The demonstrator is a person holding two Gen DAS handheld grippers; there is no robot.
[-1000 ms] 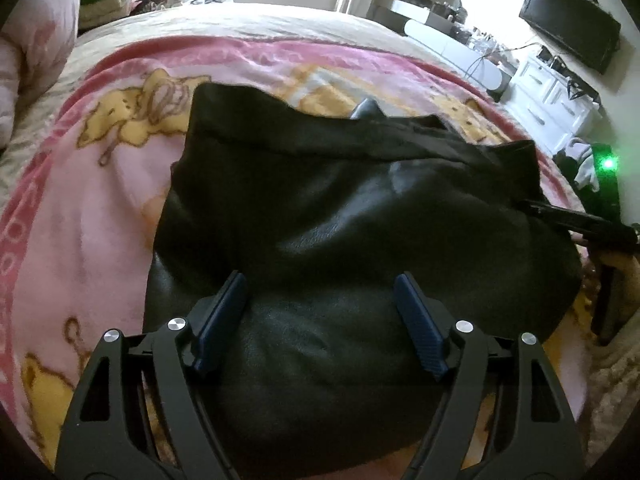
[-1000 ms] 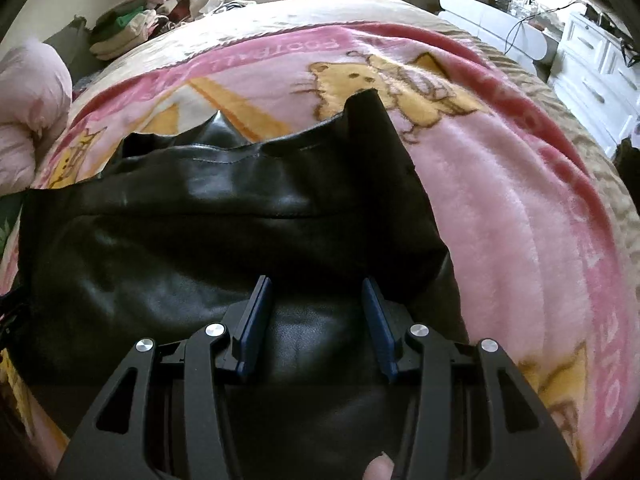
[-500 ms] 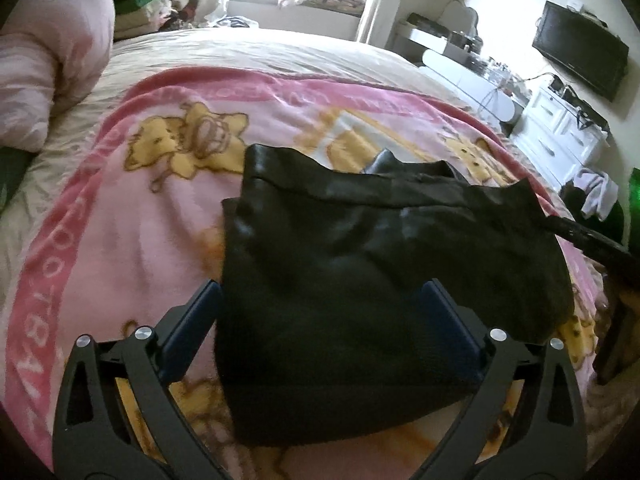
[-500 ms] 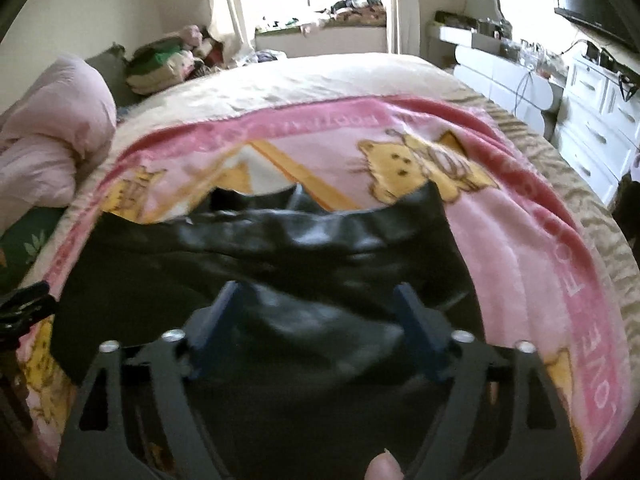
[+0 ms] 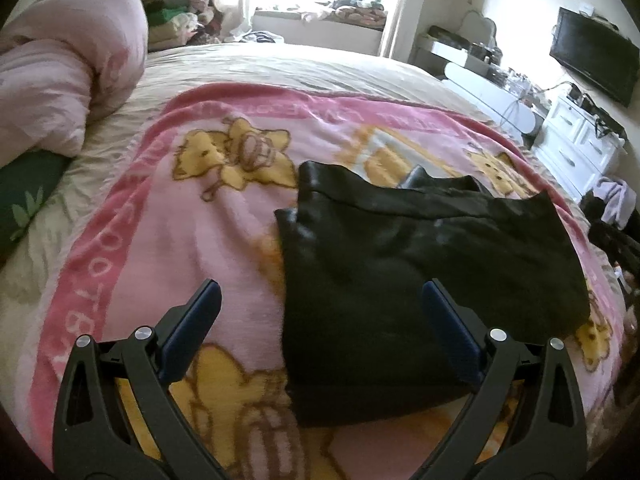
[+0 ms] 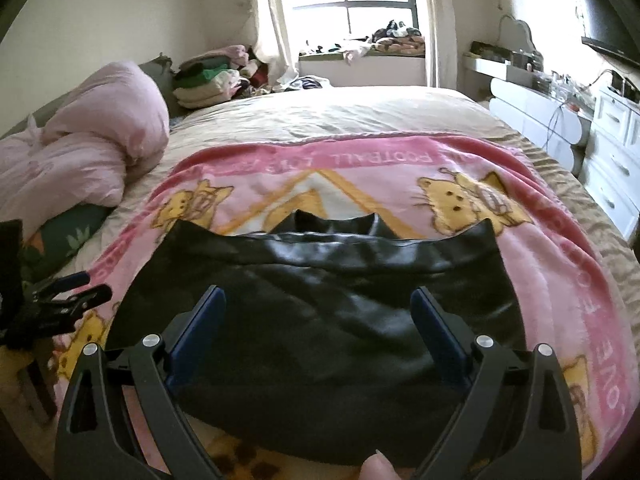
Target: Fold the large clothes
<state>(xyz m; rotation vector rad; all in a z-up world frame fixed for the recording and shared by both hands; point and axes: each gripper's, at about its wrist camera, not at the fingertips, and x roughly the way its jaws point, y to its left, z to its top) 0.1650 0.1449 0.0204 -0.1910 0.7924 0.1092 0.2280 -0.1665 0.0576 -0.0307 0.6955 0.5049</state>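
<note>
Now that both pairs of tongs have let go and drawn back and up from the bed, the black leather-look garment (image 5: 432,280) lies on its own on the pink cartoon blanket (image 5: 168,248), folded into a compact block, which suggests this fold is laid down and the piece is near finished or ready for one last fold. Compared with a moment ago, the garment looks smaller and farther ahead in both wrist views, and nothing lifts with the tools. The left tongs (image 5: 320,300) stand wide apart, having just been opening, with only air between the blue pads; the garment's near left corner lies below and ahead of them, untouched. The right tongs (image 6: 318,306) have also just been opening and stand spread wide above the garment's near edge, gripping nothing. Seen from the right wrist, the left tool pokes in at the far left.
</note>
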